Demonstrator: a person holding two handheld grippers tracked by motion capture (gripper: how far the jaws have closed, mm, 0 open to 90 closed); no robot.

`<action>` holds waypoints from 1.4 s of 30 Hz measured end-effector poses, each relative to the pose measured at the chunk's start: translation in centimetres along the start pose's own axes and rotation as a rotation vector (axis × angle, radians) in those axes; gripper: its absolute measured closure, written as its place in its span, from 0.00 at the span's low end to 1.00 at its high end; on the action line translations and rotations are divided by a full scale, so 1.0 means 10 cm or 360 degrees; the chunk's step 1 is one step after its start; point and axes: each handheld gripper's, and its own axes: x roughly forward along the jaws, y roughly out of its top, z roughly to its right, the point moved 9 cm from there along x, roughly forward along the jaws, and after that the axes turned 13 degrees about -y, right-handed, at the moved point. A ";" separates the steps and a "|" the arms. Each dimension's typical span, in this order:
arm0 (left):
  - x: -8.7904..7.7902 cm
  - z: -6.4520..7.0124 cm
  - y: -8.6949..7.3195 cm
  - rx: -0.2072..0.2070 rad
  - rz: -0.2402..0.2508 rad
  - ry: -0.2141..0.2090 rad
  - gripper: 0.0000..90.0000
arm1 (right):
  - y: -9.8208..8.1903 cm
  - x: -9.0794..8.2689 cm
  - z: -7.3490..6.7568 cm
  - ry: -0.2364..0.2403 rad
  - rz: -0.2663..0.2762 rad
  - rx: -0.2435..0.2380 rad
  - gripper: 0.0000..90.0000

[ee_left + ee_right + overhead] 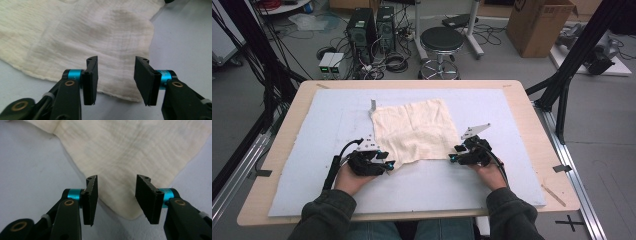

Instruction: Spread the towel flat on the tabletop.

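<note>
High view: a cream cloth (414, 131) lies flat on the pale grey mat (312, 150) that covers the wooden table (532, 120), a little left of the table's middle. The left gripper (388, 165) is at the cloth's near left corner, and the right gripper (452, 159) at its near right corner; each is carried in one of the person's hands.

Left gripper view: the jaws of the left gripper (116, 80) stand spread, the cloth's (82, 37) corner lying between them on the mat, pads clear of the fabric.

Right gripper view: the right gripper (117, 200) likewise has its jaws spread astride the pointed corner of the cloth (130, 150), not pressing it.

No brand, label or legible writing can be read on the cloth, mat or grippers; the printing on the cardboard box (537, 25) on the floor at far right is too small to read.
</note>
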 end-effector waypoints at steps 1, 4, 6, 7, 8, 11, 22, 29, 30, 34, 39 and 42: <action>0.01 0.00 -0.02 0.0001 -0.0030 -0.0009 0.65 | 0.00 0.00 0.00 -0.0005 -0.0007 -0.0006 0.62; 0.05 0.00 -0.08 0.0006 -0.0101 -0.0015 0.71 | 0.00 0.01 0.01 -0.0018 -0.0002 -0.0031 0.66; 0.05 0.00 -0.08 0.0026 -0.0109 0.0014 0.74 | 0.00 0.02 0.01 -0.0021 0.0001 -0.0027 0.69; 0.05 0.00 -0.08 0.0039 -0.0116 0.0024 0.76 | 0.00 0.02 0.01 -0.0022 0.0001 -0.0027 0.70; 0.05 0.00 -0.08 0.0045 -0.0125 0.0033 0.78 | 0.00 0.02 0.01 -0.0018 -0.0004 -0.0032 0.72; 0.05 -0.01 -0.09 0.0077 -0.0130 0.0064 0.84 | 0.00 0.02 0.00 -0.0009 0.0005 -0.0043 0.76; 0.04 -0.04 -0.09 0.0094 -0.0124 0.0078 0.97 | 0.01 0.03 0.00 0.0048 0.0022 -0.0018 0.95; 0.00 -0.06 -0.09 0.0094 -0.0131 0.0090 0.97 | 0.02 0.02 -0.01 0.0069 0.0027 -0.0008 0.97; -0.01 -0.06 -0.09 0.0089 -0.0125 0.0091 0.97 | 0.02 0.02 -0.02 0.0082 0.0025 0.0003 0.97; -0.08 -0.07 -0.09 0.0086 -0.0116 0.0082 0.97 | 0.03 -0.02 -0.06 0.0107 0.0034 -0.0004 0.97; -0.18 -0.10 -0.10 0.0065 -0.0096 0.0087 0.97 | 0.04 -0.07 -0.11 0.0121 0.0046 -0.0006 0.97; -0.26 -0.12 -0.11 0.0049 -0.0069 0.0102 0.97 | 0.05 -0.10 -0.15 0.0133 0.0053 -0.0022 0.97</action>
